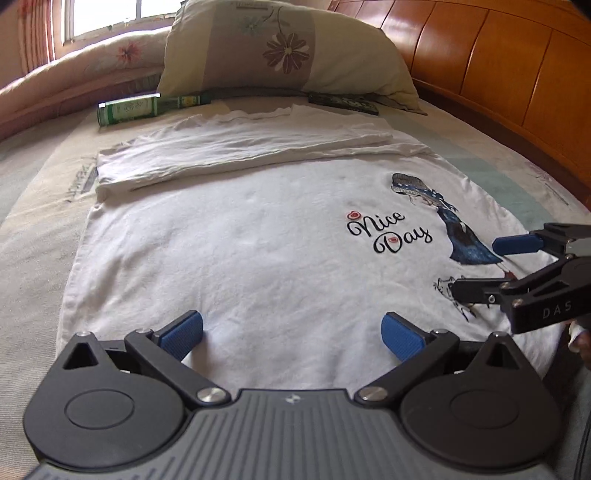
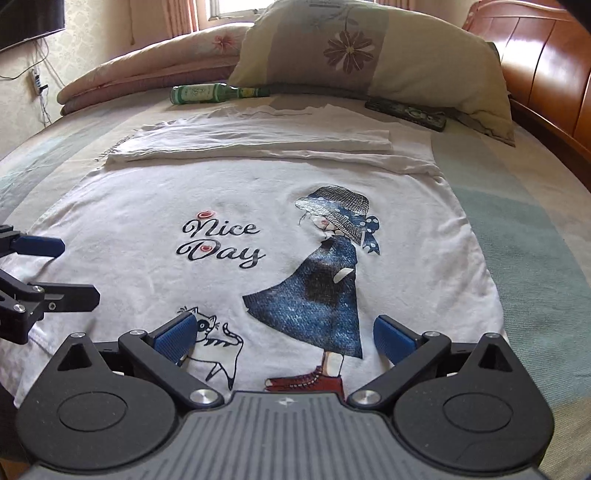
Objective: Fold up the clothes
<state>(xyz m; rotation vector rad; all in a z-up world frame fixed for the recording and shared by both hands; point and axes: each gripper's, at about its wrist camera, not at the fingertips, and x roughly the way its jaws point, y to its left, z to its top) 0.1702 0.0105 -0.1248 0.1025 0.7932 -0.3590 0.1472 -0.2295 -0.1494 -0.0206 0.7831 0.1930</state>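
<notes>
Item: white cotton printed T-shirt (image 1: pixel 258 236), flat on bed (image 2: pixel 535 229), far edge folded, near hem beneath both tongs; I hold left tongs (image 1: pixel 291 334) and right tongs (image 2: pixel 282 332) spread apart, empty.

Wooden headboard (image 1: pixel 498 55), floral pillow (image 2: pixel 369 48), sunlit window (image 1: pixel 110 14), wall-mounted TV (image 2: pixel 29 18)

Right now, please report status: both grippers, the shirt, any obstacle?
Left gripper open, right gripper open, both empty. White printed T-shirt flat, far side folded in. Green glass bottle, dark remote control beyond it, not blocking.
</notes>
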